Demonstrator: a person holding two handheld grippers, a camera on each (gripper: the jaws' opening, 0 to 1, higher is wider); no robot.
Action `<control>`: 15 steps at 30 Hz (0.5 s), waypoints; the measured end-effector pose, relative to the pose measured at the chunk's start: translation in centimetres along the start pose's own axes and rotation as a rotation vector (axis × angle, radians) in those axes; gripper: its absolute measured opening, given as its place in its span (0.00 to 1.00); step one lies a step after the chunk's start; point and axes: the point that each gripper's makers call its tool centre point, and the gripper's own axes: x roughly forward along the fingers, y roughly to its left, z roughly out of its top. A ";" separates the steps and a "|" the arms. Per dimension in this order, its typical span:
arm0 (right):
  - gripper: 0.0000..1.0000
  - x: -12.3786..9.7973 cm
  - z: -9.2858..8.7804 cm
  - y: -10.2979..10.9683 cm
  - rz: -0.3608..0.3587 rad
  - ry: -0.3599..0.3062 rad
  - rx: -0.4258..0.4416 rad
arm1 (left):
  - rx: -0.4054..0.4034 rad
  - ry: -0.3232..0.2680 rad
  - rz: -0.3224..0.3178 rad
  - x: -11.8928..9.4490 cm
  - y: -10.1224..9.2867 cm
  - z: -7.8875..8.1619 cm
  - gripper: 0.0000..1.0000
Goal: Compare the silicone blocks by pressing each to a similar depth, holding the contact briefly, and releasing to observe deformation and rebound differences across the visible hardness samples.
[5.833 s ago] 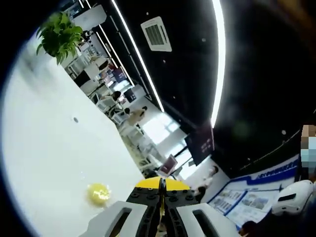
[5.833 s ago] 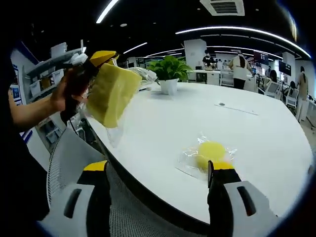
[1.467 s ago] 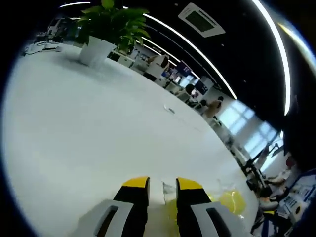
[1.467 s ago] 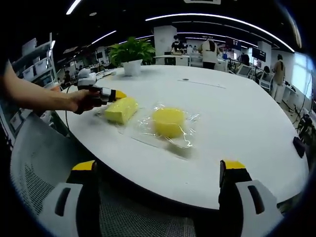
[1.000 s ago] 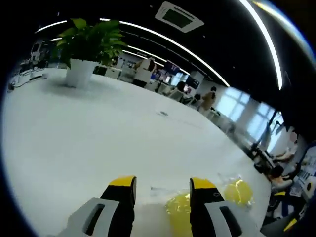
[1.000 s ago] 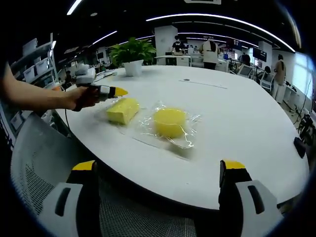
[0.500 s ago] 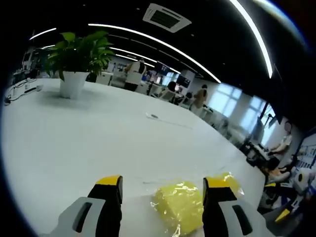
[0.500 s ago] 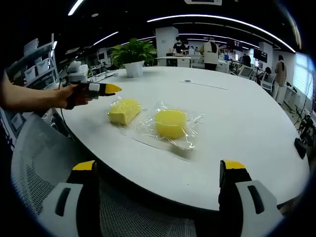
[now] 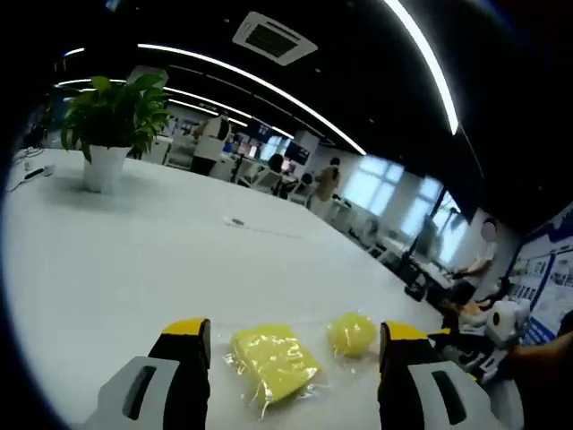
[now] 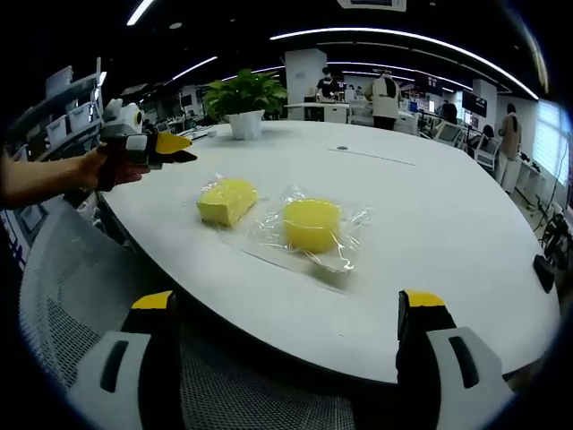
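A rectangular yellow silicone block (image 10: 226, 200) in clear wrap lies on the white table (image 10: 430, 224). Just right of it lies a round yellow block (image 10: 312, 222) in crinkled clear plastic. My left gripper (image 10: 179, 148), held in a hand, hovers left of the rectangular block and apart from it. In the left gripper view its jaws (image 9: 295, 333) stand wide open, with the rectangular block (image 9: 273, 358) and the round block (image 9: 351, 333) on the table ahead. My right gripper (image 10: 294, 305) is open and empty, back over the table's near edge.
A potted plant (image 10: 243, 98) stands at the table's far side. A grey mesh chair (image 10: 81, 296) sits below the near edge. A small round port (image 10: 341, 148) is set in the tabletop. People and desks stand in the background.
The left gripper brought the rectangular block down beside the round one, let go of it, opened wide and drew back. The right gripper has stayed still.
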 end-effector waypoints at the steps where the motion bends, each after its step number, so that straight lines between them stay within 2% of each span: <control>1: 0.95 0.0 0.0 0.0 0.000 -0.001 -0.001 | 0.002 -0.004 -0.001 -0.2 -0.3 0.1 0.79; 7: 0.95 0.0 0.2 0.0 0.003 -0.013 -0.006 | 0.077 0.036 -0.027 -1.6 -2.5 -1.2 0.86; 12: 0.95 0.0 0.3 0.1 0.007 -0.014 -0.008 | 0.080 0.049 -0.057 -2.5 -3.9 -1.8 0.94; 15: 0.95 0.0 0.3 0.1 0.009 -0.018 -0.011 | 0.061 0.077 -0.088 -2.9 -4.8 -2.8 0.96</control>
